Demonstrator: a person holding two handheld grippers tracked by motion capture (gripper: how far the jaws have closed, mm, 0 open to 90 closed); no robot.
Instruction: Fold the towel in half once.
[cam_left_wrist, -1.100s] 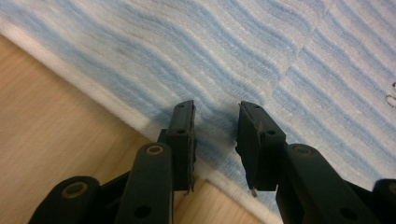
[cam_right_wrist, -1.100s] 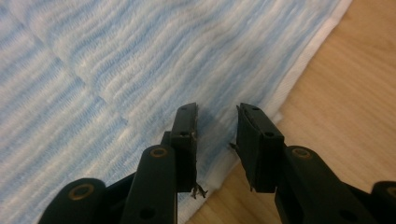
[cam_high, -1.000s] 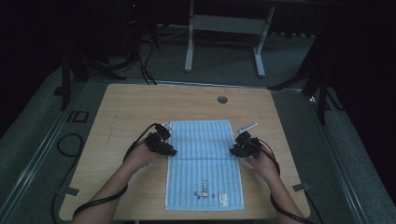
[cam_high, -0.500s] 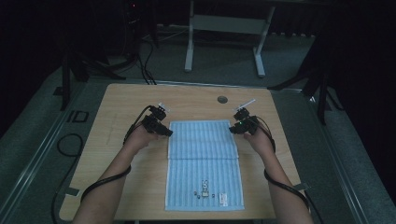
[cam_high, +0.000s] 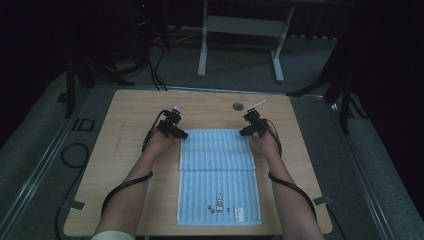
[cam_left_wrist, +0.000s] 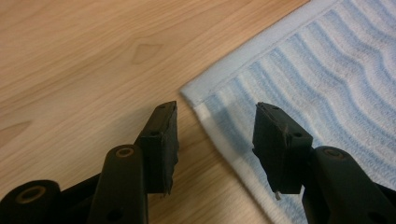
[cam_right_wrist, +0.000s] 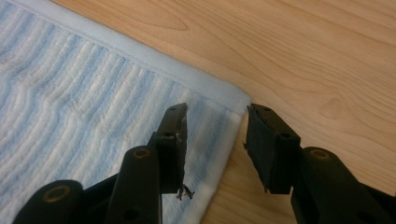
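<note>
With both grippers parked at the far corners of the towel (cam_high: 219, 175), this looks like the set-up for a fold: grab the two top corners together and the cloth can be carried toward the near edge in one even sweep. That blue striped towel lies flat and lengthwise down the middle of the wooden table (cam_high: 125, 165), its little rabbit motif at the near end. Left gripper (cam_left_wrist: 215, 130) now: jaws spread wide, nothing between them yet, straddling the towel's left edge just short of the corner, one jaw over bare wood, the other over the stripes. Right gripper (cam_right_wrist: 217, 135), mirror picture: jaws well apart and empty, the corner's white hem sitting right in the gap, one jaw above cloth, the other above table. Neither has pinched; I'd say the closing squeeze comes next
</note>
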